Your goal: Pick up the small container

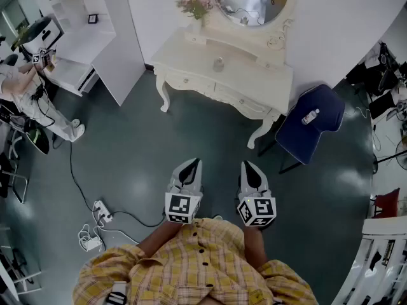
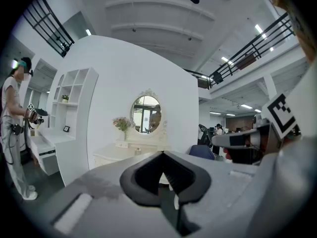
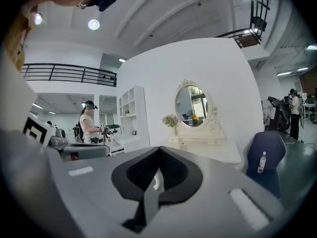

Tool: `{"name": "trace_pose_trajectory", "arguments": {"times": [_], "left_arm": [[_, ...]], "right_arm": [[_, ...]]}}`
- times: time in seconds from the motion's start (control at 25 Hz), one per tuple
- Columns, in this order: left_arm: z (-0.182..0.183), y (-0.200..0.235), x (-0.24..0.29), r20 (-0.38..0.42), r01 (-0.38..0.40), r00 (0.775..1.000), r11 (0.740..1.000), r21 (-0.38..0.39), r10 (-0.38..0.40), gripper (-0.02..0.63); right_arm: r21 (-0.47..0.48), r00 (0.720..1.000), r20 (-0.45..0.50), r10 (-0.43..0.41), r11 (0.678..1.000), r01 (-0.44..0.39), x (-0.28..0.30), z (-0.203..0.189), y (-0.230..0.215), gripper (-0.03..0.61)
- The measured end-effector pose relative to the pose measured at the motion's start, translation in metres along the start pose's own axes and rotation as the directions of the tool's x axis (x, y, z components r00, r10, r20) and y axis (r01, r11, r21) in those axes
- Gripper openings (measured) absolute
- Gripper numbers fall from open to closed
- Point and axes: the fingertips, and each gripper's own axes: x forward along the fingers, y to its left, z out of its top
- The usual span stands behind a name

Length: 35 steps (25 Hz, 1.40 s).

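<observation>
Cream counter (image 1: 254,75) carries the small container (image 1: 219,63), well ahead of me. Left gripper (image 1: 191,165) and right gripper (image 1: 250,167) both closed, empty. Risk: reaching it with jaws unopened, I'd knock it over.

Cream dressing table (image 1: 251,76): small container (image 1: 219,63), flowers (image 1: 196,5), probably vased.

My yellow plaid shirt (image 1: 197,269) sits above a dark grey-green floor (image 1: 127,145). Black-and-white square markers pattern my pale grey left gripper (image 1: 192,164) and right gripper (image 1: 248,166). Beyond are a cream dressing table (image 1: 251,68), pink flowers (image 1: 195,5) and a navy blue chair (image 1: 325,103).
</observation>
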Motion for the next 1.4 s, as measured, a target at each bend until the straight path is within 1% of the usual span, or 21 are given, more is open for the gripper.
{"name": "trace_pose_trajectory", "arguments": {"times": [0.16, 0.28, 0.36, 0.44, 0.64, 0.84, 1.04, 1.16, 1.4], "left_arm": [[0.000, 0.000, -0.004, 0.001, 0.014, 1.000, 1.000, 0.000, -0.014, 0.000], [0.002, 0.004, -0.007, 0.006, 0.023, 1.000, 1.000, 0.008, -0.023, 0.000], [0.003, 0.008, -0.010, 0.012, 0.031, 0.999, 0.999, 0.014, -0.031, 0.000], [0.001, 0.013, -0.013, 0.011, 0.042, 0.999, 0.999, 0.016, -0.042, 0.000], [-0.011, 0.021, -0.014, -0.004, 0.076, 0.997, 0.997, 0.013, -0.076, 0.000], [-0.006, 0.027, -0.013, 0.014, 0.095, 0.995, 0.995, 0.024, -0.095, 0.000], [-0.009, 0.036, 0.004, 0.003, 0.095, 0.995, 0.995, 0.023, -0.096, 0.000], [-0.011, 0.045, 0.015, -0.004, 0.077, 0.997, 0.997, 0.014, -0.077, 0.000], [-0.013, 0.063, 0.056, -0.020, 0.084, 0.996, 0.996, 0.014, -0.084, -0.001]], "right_arm": [[-0.002, 1.000, -0.001, 0.008, 1.000, -0.008, 0.001, 0.000, 0.006, -0.003], [0.016, 0.999, 0.012, 0.041, 0.999, -0.041, 0.003, 0.002, 0.016, -0.002], [0.000, 0.999, 0.014, 0.053, 0.999, -0.053, 0.006, 0.002, 0.026, -0.002], [-0.012, 0.999, 0.017, 0.040, 0.999, -0.040, 0.007, 0.000, 0.032, -0.002], [0.002, 1.000, 0.020, -0.009, 1.000, 0.009, 0.004, -0.007, 0.040, -0.002], [-0.004, 0.999, 0.025, -0.022, 1.000, 0.022, 0.012, -0.005, 0.046, -0.002], [0.001, 1.000, 0.010, -0.021, 1.000, 0.021, 0.030, -0.010, 0.043, -0.003], [0.003, 1.000, 0.005, -0.020, 1.000, 0.020, 0.043, -0.011, 0.038, -0.003], [0.021, 0.999, -0.007, -0.034, 0.999, 0.034, 0.084, -0.011, 0.016, -0.003]]}}
